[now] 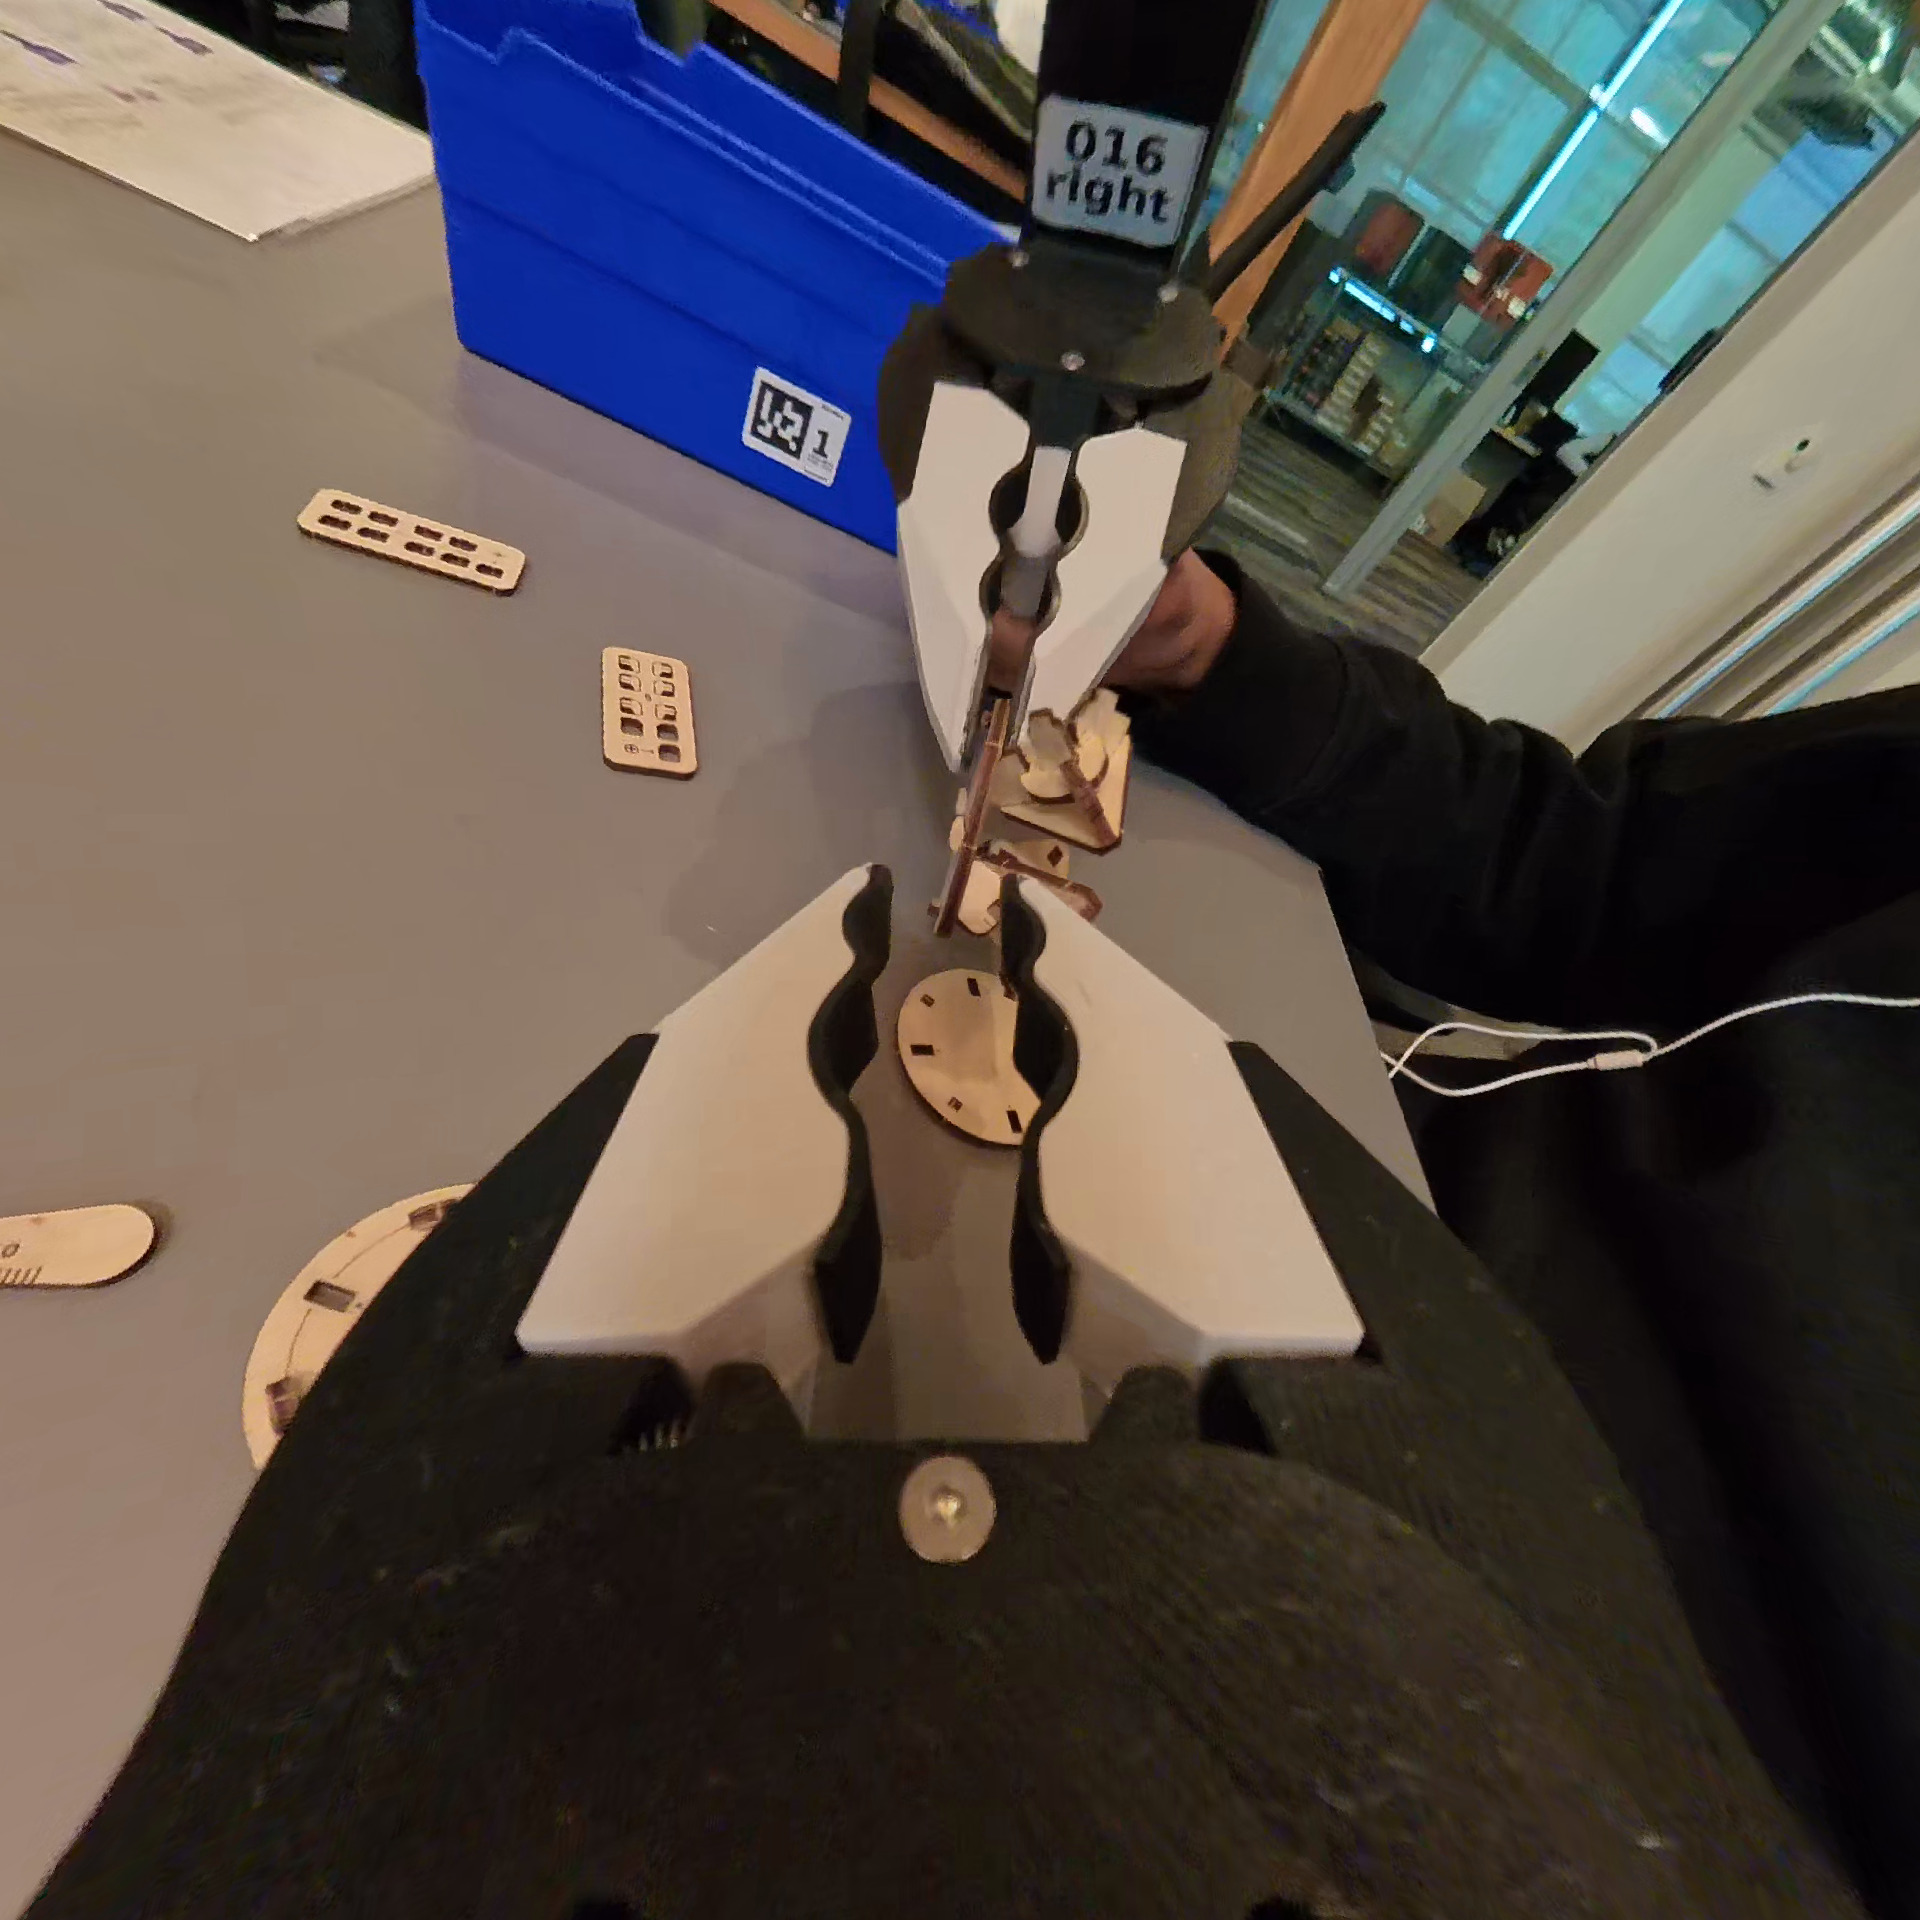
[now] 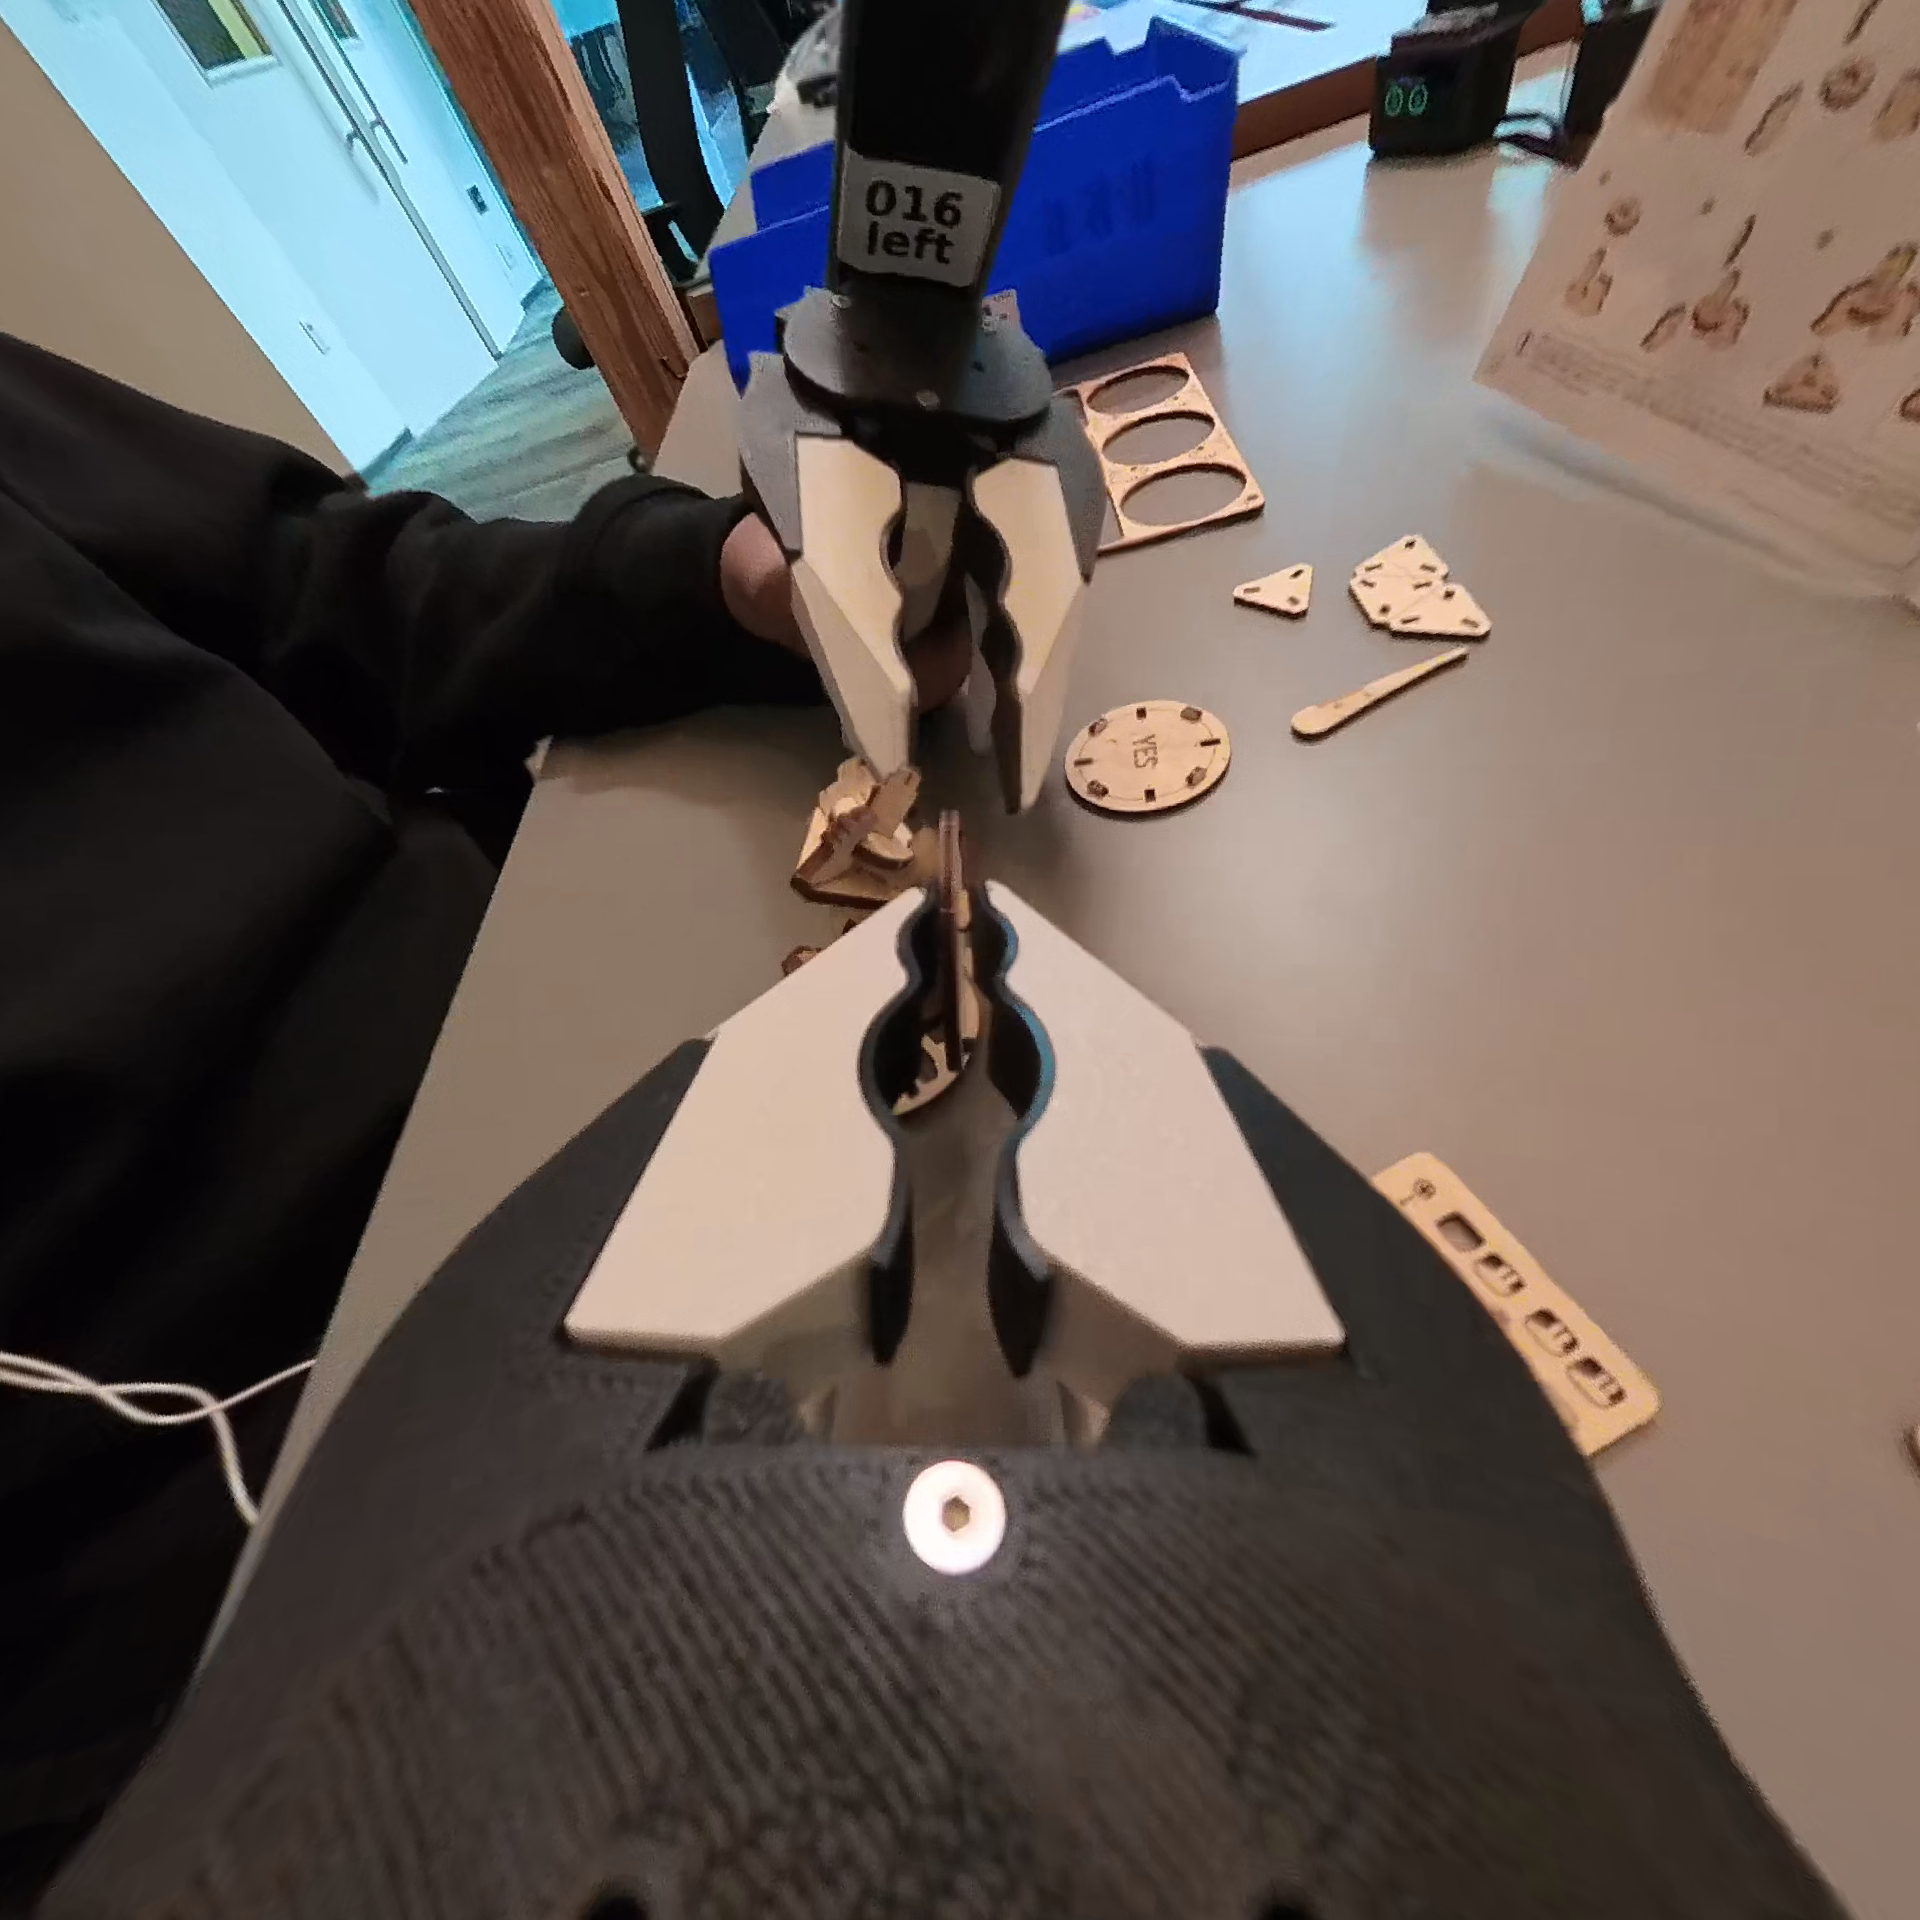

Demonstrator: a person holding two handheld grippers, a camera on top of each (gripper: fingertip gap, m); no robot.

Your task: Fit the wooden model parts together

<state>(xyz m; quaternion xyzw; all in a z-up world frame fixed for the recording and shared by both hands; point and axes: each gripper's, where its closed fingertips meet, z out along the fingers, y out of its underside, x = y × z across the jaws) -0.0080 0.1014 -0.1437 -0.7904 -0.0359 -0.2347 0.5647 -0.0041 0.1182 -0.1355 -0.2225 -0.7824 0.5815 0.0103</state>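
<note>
Plywood, pale and laser-cut, is all we handle here, on a grey surface [image 1: 312,935]. Nearest in the left wrist view, our left gripper [image 1: 948,904] has its fingers parted with nothing pressed between them; a slotted round disc [image 1: 961,1049] lies flat on the surface under the gap, and the right-hand finger [image 1: 1039,997] covers part of it. Just past those tips, at twelve o'clock, the right gripper [image 1: 982,727] comes toward us, its fingers closed on a thin flat wooden piece [image 1: 971,831] held on edge. In the right wrist view the same piece [image 2: 948,935] stands upright, pinched between that gripper's fingers [image 2: 831,1091]. At about one o'clock from the piece sits a small part-built wooden assembly [image 1: 1075,779] on the surface, close to a hand in a black sleeve [image 1: 1184,634]. We judge the build as partly done: one cluster is joined, while much lies loose. At about ten o'clock are two slotted strips [image 1: 646,712] [image 1: 410,540], and at eight o'clock a larger round disc [image 1: 312,1320] and a rounded stick [image 1: 73,1242]. Farthest, at eleven o'clock, stands a blue bin [image 1: 644,260]. From the right wrist view, triangular plates [image 2: 1418,603] and a frame with round cut-outs [image 2: 1169,457] lie unused.
</note>
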